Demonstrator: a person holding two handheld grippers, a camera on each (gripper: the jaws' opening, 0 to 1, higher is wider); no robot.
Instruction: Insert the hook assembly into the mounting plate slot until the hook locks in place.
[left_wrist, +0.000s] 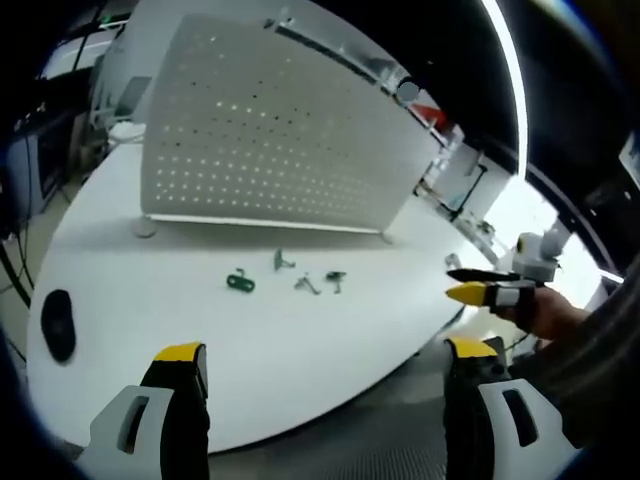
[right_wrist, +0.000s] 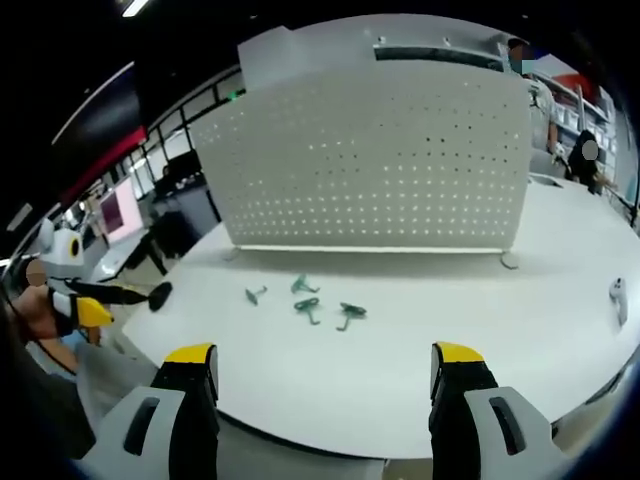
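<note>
A white perforated mounting plate (left_wrist: 270, 130) (right_wrist: 380, 160) stands upright across the back of the white table. Several small green hook parts lie loose in front of it: one hook (left_wrist: 240, 282) at the left of the cluster, others (left_wrist: 306, 284) (left_wrist: 335, 278) beside it. In the right gripper view the same hooks (right_wrist: 308, 308) (right_wrist: 350, 313) lie mid-table. My left gripper (left_wrist: 325, 360) hovers open over the near table edge, holding nothing. My right gripper (right_wrist: 322, 358) is open and empty too, well short of the hooks. Each gripper appears in the other's view: the right gripper (left_wrist: 455, 284), the left gripper (right_wrist: 100, 303).
A black mouse-shaped object (left_wrist: 58, 325) (right_wrist: 160, 295) rests near one end of the table (left_wrist: 150, 260). A small white item (right_wrist: 618, 298) lies at the far right edge. A hand (left_wrist: 555, 310) holds the right gripper. Desks and shelves stand behind the plate.
</note>
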